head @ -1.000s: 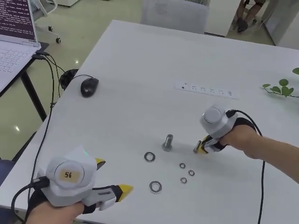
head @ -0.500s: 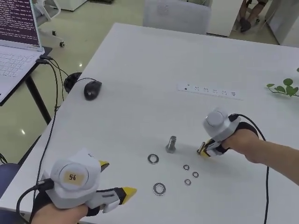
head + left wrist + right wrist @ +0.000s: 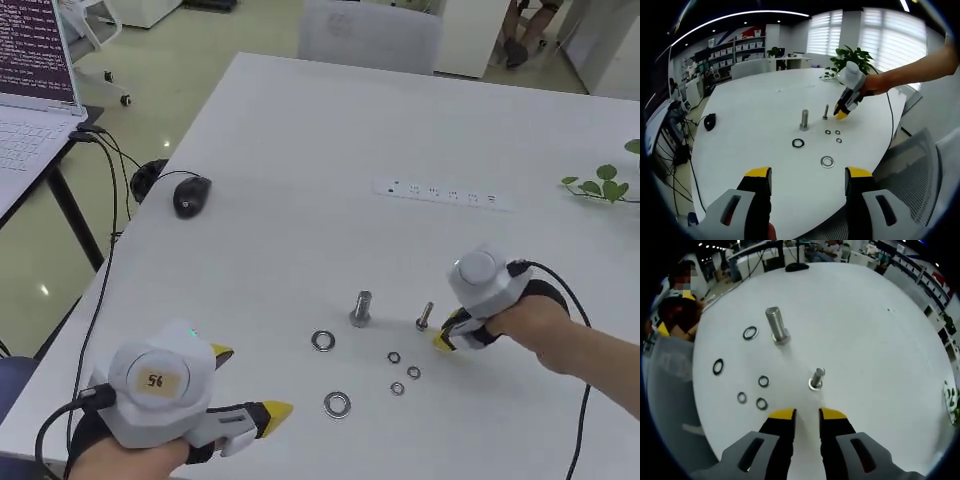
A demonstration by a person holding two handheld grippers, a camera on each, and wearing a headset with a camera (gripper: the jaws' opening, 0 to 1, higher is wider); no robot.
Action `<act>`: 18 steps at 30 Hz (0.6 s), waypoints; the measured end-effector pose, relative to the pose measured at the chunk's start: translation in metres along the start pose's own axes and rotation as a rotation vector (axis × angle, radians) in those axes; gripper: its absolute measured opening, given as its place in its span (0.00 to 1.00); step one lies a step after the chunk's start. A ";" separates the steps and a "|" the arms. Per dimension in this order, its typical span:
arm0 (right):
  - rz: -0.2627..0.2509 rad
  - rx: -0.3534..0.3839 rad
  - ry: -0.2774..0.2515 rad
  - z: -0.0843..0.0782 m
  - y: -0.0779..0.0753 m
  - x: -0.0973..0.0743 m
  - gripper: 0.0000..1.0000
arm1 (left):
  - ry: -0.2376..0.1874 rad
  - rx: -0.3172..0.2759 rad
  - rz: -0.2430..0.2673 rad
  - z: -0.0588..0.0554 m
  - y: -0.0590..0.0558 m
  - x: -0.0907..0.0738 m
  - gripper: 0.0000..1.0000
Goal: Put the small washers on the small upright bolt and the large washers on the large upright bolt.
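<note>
Though the head view half hides them, right tongs stand barely parted, left tongs wide.

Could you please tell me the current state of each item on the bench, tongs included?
Small bolt: upright, bare.
Large bolt: upright, bare.
Small washers: three, flat on the table.
Large washers: two, flat on the table.
Left tongs: open, empty.
Right tongs: slightly open, empty.
Laptop: open, screen lit.
</note>
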State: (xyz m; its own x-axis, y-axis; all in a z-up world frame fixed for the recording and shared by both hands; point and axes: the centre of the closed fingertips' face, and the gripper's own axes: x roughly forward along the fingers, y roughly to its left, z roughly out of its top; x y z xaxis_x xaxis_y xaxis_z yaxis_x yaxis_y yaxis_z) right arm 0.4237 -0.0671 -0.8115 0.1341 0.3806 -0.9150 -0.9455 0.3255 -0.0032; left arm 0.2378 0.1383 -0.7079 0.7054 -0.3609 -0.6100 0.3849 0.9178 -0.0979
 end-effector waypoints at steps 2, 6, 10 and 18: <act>0.011 0.026 -0.017 -0.008 0.007 -0.001 0.20 | 0.000 0.004 -0.006 0.001 -0.001 0.001 0.59; 0.005 0.034 -0.033 -0.020 0.020 -0.005 0.21 | 0.006 0.017 -0.017 0.001 -0.004 0.002 0.59; 0.012 0.043 -0.061 -0.024 0.035 -0.009 0.22 | 0.004 0.026 -0.028 0.003 -0.006 0.002 0.59; 0.017 0.040 -0.084 -0.032 0.062 -0.008 0.22 | 0.007 0.062 -0.056 0.005 -0.010 0.002 0.59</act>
State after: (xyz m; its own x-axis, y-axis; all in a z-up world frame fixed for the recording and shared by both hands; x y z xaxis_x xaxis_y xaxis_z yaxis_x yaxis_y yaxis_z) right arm 0.3547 -0.0780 -0.8172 0.1440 0.4571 -0.8777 -0.9354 0.3522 0.0299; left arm 0.2379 0.1277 -0.7042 0.6779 -0.4097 -0.6104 0.4594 0.8843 -0.0833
